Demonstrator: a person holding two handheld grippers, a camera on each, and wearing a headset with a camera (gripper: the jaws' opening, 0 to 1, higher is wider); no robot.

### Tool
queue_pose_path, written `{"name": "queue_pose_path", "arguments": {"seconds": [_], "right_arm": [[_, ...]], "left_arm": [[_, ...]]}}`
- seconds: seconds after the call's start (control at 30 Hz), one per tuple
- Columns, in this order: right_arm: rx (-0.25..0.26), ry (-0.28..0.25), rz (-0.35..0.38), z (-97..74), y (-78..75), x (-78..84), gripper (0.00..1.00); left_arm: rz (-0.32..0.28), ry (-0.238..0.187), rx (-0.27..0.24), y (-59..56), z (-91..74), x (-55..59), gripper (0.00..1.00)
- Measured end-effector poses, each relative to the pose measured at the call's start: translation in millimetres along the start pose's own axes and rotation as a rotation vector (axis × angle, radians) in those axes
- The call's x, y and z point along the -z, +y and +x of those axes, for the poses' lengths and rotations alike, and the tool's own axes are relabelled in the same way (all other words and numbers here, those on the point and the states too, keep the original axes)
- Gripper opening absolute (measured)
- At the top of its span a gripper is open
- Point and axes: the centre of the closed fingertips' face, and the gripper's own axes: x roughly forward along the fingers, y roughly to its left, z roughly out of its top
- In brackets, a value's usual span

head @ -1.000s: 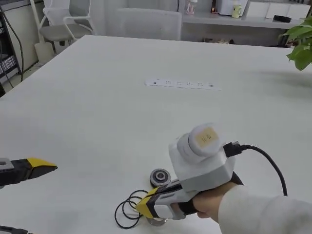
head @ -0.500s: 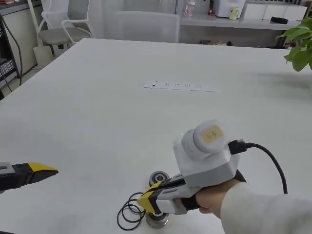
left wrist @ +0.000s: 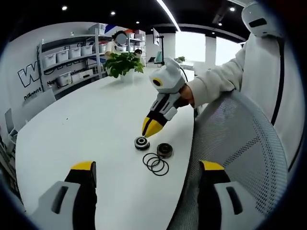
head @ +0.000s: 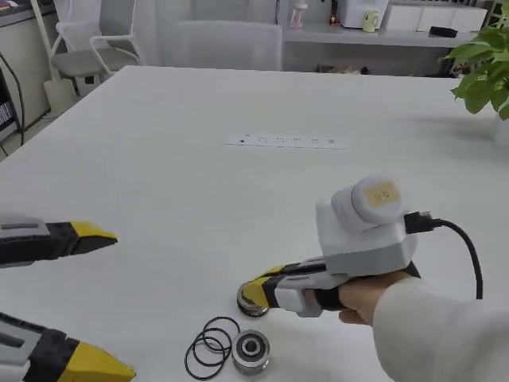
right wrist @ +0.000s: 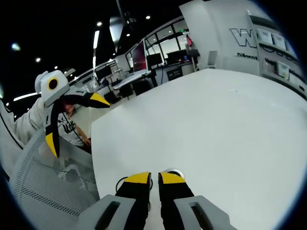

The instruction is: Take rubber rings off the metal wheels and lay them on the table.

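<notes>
Two metal wheels lie near the table's front edge. My right gripper [head: 261, 288] has its jaws together, and the tips rest on the farther wheel [head: 248, 301]; whether they pinch its rubber ring is unclear. In the right gripper view the right gripper [right wrist: 154, 178] has that wheel [right wrist: 171, 171] peeking out just past its tips. The nearer wheel [head: 250, 350] stands free beside several loose black rubber rings [head: 208, 347]. My left gripper [head: 95, 302] hovers wide open at the left, holding nothing. In the left gripper view the left gripper [left wrist: 147, 170] faces both wheels [left wrist: 142, 143] [left wrist: 164, 150] and the rings [left wrist: 156, 164].
A white power strip [head: 286, 142] lies across the middle of the white table [head: 159, 159]. A green plant [head: 481, 76] stands at the far right. Chairs stand behind the far edge, and a mesh chair back [left wrist: 240, 143] is close to the person.
My right gripper has moved off the nearer wheel and up to the farther one, uncovering the nearer wheel. The left gripper has come further into view. The camera has shifted.
</notes>
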Motion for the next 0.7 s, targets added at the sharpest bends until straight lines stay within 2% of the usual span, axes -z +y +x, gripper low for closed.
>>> {"name": "queue_pose_path", "arguments": {"seconds": [0.13, 0.2, 0.3, 0.47, 0.57, 0.7], "right_arm": [[0.026, -0.013, 0.015, -4.1, -12.1, 0.8, 0.04], [0.040, -0.013, 0.017, -5.9, -18.1, 3.4, 0.04], [0.057, -0.005, 0.030, -7.9, -25.2, 7.9, 0.05], [0.076, 0.040, 0.016, -7.4, -31.9, 20.1, 0.06], [0.072, 0.081, -0.013, -4.8, -31.2, 29.4, 0.07], [0.069, 0.107, -0.039, -1.3, -30.5, 35.6, 0.10]], "left_arm": [[0.057, 0.006, 0.022, 9.7, 9.7, -14.4, 0.78], [0.082, -0.005, 0.031, 14.2, 17.2, -24.2, 0.74], [0.094, -0.049, 0.059, 17.6, 33.6, -41.7, 0.71], [0.113, -0.086, 0.082, 22.0, 61.7, -56.6, 0.62], [0.119, -0.097, 0.096, 23.5, 79.8, -60.1, 0.54], [0.115, -0.091, 0.119, 22.8, 103.0, -55.4, 0.49]]}}
